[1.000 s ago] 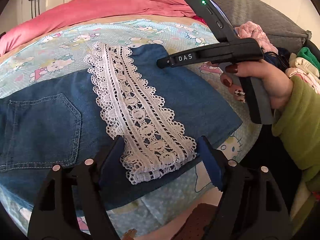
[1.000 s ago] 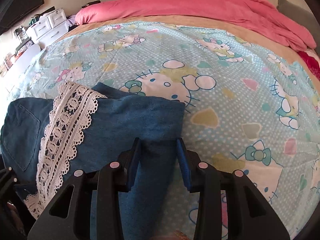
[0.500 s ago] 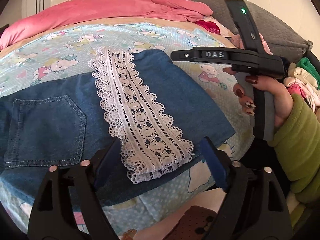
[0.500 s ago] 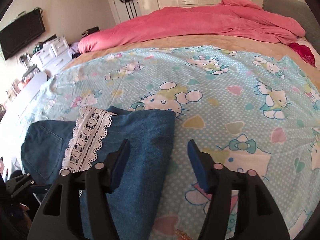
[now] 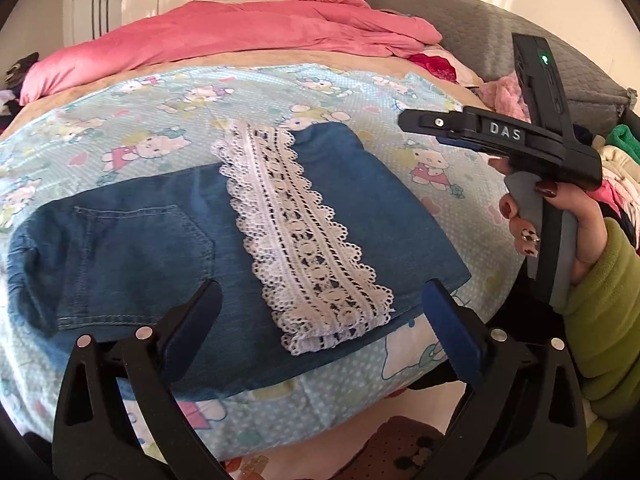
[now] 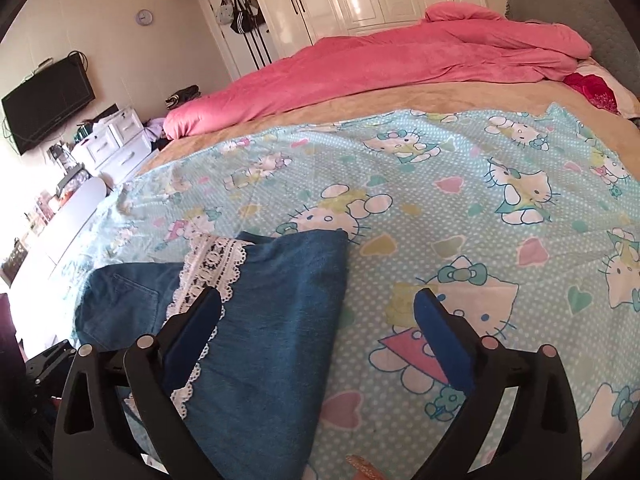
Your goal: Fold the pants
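Left wrist view: pants (image 5: 352, 216) lie on bed (image 5: 168, 112), legs folded w/ lace hem (image 5: 304, 236) atop; left gripper (image 5: 320, 312) & right gripper (image 6: 316, 328) both spread wide, empty; prob. next: grab folded end, bring twd pocket (image 5: 136, 260).

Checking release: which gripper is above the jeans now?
The left gripper, open above the jeans and their lace cuff. The right gripper straddles the jeans' edge, one finger above the sheet.

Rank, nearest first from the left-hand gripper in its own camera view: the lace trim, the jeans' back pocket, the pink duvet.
From the left gripper:
1. Lace trim, just ahead, centre.
2. Back pocket, front left; nearly as close.
3. Pink duvet, far across the bed.
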Demonstrator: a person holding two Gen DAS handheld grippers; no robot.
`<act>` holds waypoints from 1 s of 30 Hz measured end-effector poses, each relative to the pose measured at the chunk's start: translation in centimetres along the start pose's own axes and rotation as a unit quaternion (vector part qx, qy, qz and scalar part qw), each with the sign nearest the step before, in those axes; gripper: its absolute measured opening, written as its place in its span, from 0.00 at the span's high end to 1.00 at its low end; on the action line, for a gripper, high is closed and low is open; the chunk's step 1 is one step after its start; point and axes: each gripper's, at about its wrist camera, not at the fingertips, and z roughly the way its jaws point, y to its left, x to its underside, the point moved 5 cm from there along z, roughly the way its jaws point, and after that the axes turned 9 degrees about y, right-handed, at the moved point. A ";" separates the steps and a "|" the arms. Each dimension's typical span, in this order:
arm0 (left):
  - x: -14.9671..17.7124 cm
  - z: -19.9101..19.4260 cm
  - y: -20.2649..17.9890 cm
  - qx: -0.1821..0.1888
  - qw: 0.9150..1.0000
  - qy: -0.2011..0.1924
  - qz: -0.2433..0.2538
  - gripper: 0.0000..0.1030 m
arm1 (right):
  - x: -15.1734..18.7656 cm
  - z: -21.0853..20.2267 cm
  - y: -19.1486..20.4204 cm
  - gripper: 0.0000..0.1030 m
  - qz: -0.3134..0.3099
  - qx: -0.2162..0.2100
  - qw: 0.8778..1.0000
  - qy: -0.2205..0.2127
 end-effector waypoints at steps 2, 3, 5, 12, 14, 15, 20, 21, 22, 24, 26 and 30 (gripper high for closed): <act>0.1 -0.6 0.4 -0.002 1.000 -0.005 -0.003 0.09 | 0.0 -0.2 0.3 0.06 -0.001 -0.004 1.000 -0.001; 0.1 -0.9 0.6 -0.005 1.000 -0.007 -0.005 0.09 | 0.0 -0.3 0.5 0.06 -0.001 -0.006 1.000 -0.001; 0.2 -1.4 0.9 -0.010 1.000 -0.011 -0.008 0.09 | 0.0 -0.5 1.1 0.05 0.000 -0.015 1.000 -0.001; 0.9 -3.2 3.0 -0.015 0.999 -0.027 -0.035 0.09 | 0.0 -0.8 4.1 0.04 -0.019 -0.037 0.999 0.011; 1.1 -3.7 3.6 -0.015 0.999 -0.031 -0.040 0.09 | -0.1 -0.9 5.5 0.04 -0.034 -0.040 0.999 0.014; 1.2 -3.9 3.9 -0.015 0.998 -0.033 -0.043 0.09 | -0.1 -0.9 6.0 0.04 -0.039 -0.041 0.998 0.016; 1.7 -4.8 5.6 -0.014 0.997 -0.041 -0.063 0.09 | -0.5 -0.6 9.1 0.04 -0.069 -0.048 0.996 0.027; 1.8 -4.9 5.9 -0.013 0.997 -0.042 -0.066 0.09 | -0.6 -0.4 9.7 0.04 -0.074 -0.050 0.996 0.030; 1.9 -5.0 6.3 -0.013 0.997 -0.043 -0.070 0.09 | -0.8 -0.2 10.4 0.04 -0.081 -0.052 0.995 0.035; 2.3 -5.2 7.2 -0.014 0.996 -0.040 -0.079 0.09 | -1.0 0.1 11.4 0.04 -0.089 -0.056 0.994 0.040; 2.8 -5.3 8.0 -0.018 0.995 -0.035 -0.090 0.09 | -1.2 0.6 12.9 0.04 -0.102 -0.062 0.992 0.048; 4.2 -5.6 10.3 -0.009 0.991 -0.028 -0.127 0.09 | -1.7 1.6 15.4 0.04 -0.123 -0.081 0.987 0.065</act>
